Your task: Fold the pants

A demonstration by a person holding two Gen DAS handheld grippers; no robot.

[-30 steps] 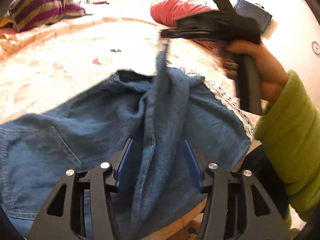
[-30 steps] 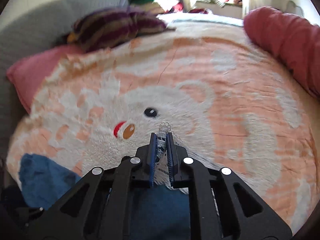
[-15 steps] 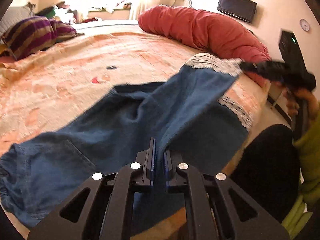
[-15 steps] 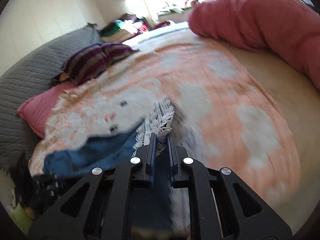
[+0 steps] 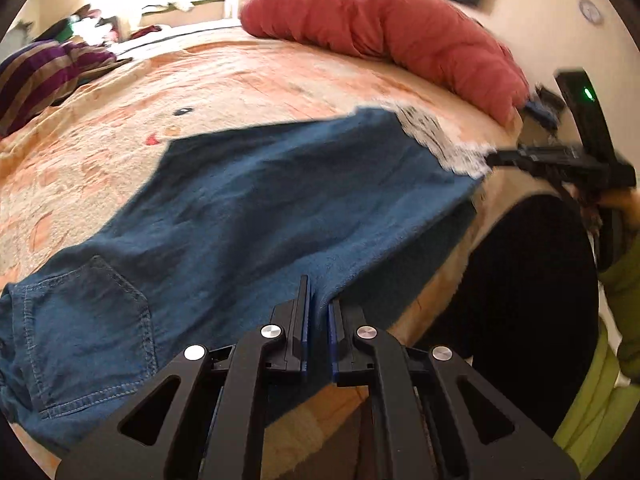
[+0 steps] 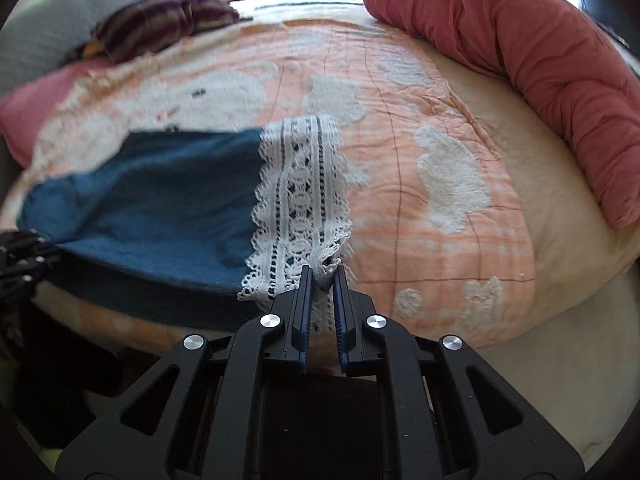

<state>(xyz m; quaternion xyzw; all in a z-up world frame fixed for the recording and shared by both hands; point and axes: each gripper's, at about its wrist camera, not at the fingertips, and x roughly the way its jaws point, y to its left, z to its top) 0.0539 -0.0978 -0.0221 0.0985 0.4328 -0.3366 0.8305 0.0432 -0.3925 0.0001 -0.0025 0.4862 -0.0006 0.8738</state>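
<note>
Blue denim pants [image 5: 248, 208] with a white lace hem [image 6: 300, 200] lie spread across the orange and white bedspread [image 6: 420, 92]. A back pocket [image 5: 88, 320] shows at the lower left of the left wrist view. My left gripper [image 5: 318, 300] is shut on the near edge of the denim by the bed's front edge. My right gripper [image 6: 322, 280] is shut on the near corner of the lace hem; it also shows at the right of the left wrist view, right gripper [image 5: 496, 158], pulling the leg taut. The left gripper [image 6: 24, 260] sits at the left edge of the right wrist view.
A long red bolster [image 6: 540, 60] curves along the bed's far right side. A striped purple pillow [image 5: 44, 72] and a pink pillow [image 6: 24, 108] lie at the far left. A hand in a green sleeve [image 5: 616, 280] holds the right gripper. The bed's front edge drops to a dark floor.
My left gripper went from open to shut on the denim edge. My right gripper carried the lace hem out to the right, and the bunched leg now lies stretched flat.
</note>
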